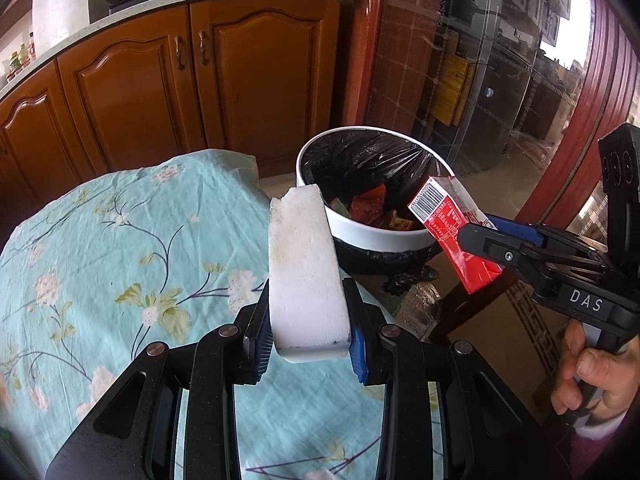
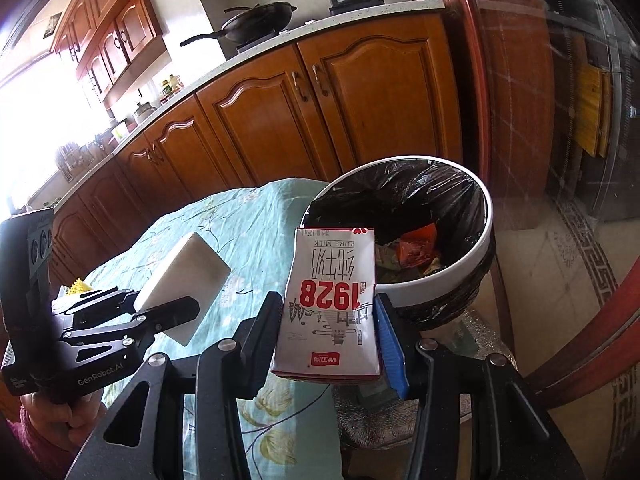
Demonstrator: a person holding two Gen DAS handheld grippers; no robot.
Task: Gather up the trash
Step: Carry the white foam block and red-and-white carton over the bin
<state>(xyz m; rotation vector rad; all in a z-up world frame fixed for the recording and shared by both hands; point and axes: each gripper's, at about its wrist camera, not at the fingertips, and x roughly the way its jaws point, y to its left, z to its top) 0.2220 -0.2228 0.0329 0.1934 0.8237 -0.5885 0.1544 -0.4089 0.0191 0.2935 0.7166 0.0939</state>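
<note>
My left gripper (image 1: 308,320) is shut on a white foam block (image 1: 304,272) and holds it above the table's right edge; the block also shows in the right wrist view (image 2: 184,272). My right gripper (image 2: 326,332) is shut on a red and white milk carton (image 2: 332,308), which shows in the left wrist view (image 1: 452,228) beside the bin's near rim. The white trash bin (image 1: 380,236) with a black liner stands on the floor past the table and holds several wrappers; it also shows in the right wrist view (image 2: 440,276).
The table wears a teal floral cloth (image 1: 120,260). A small yellow object (image 2: 80,286) lies on it behind the left gripper. Wooden cabinets (image 1: 160,92) run behind. A glass door with a red frame (image 1: 500,80) stands to the right.
</note>
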